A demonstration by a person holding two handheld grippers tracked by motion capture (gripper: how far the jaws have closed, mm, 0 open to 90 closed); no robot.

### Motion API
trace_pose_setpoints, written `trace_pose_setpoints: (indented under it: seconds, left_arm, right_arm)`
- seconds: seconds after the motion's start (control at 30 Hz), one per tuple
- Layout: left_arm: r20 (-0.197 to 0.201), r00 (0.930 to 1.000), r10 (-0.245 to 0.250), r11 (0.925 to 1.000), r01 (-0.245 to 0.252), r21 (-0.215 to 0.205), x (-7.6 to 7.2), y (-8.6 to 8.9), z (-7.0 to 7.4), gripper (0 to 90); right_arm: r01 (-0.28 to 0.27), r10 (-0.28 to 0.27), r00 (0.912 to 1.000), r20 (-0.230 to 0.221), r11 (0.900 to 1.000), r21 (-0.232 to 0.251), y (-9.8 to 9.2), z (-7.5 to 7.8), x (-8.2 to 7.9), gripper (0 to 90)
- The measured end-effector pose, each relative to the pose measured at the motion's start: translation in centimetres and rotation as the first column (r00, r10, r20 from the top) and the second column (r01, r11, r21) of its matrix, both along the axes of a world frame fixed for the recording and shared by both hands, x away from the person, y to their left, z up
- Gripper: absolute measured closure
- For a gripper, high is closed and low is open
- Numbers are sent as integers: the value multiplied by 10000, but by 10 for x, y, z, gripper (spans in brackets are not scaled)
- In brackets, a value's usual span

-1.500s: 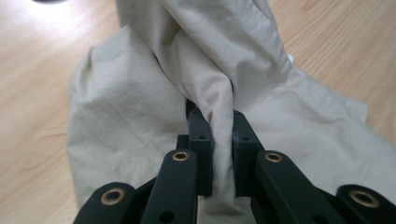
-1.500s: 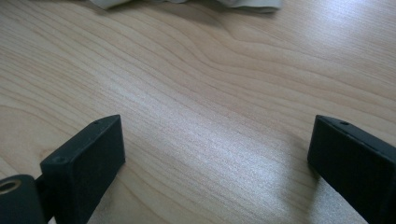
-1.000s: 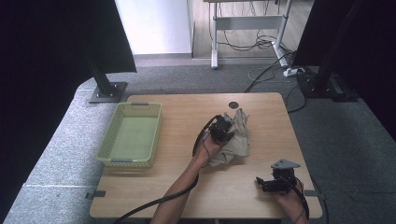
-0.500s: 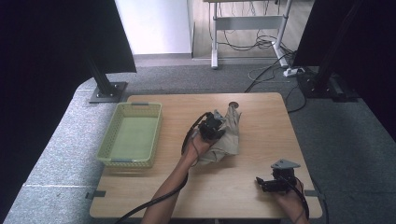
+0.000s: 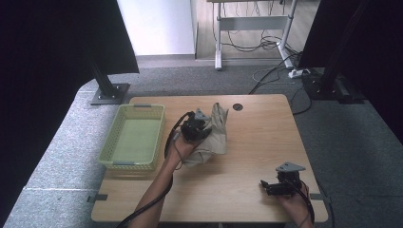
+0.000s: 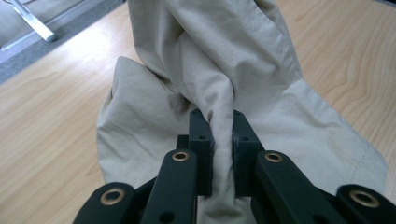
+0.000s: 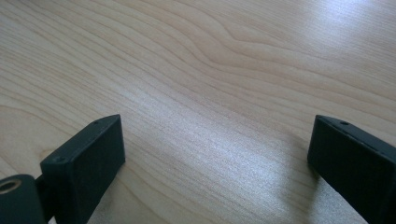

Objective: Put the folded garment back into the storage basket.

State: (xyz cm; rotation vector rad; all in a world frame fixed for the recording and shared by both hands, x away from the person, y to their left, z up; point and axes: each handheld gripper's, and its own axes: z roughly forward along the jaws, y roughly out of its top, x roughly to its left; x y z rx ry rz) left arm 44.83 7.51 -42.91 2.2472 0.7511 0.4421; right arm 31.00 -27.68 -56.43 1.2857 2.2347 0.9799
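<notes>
My left claw (image 6: 219, 140) is closed on a fold of the beige cloth (image 6: 224, 60), which rises between its jaws and hangs beyond them over the bench (image 5: 256, 142). The claw's body hides the cloth's lower part. My right claw (image 7: 215, 154) is wide open, holding nothing, well apart from the cloth.
</notes>
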Motion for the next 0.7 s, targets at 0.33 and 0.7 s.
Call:
trace_pose_setpoints:
  seconds: [0.33,0.7]
  left_arm:
    - [281,9991,322,9994,-325,101,-2,39,18,821]
    - [890,9885,1225,9914,-1261,351,0,97,44,821]
  right_arm:
    - [4,-4,10000,-3,10000,2,0,0,0,37]
    - [2,-2,10000,-3,10000,-1,0,0,0,37]
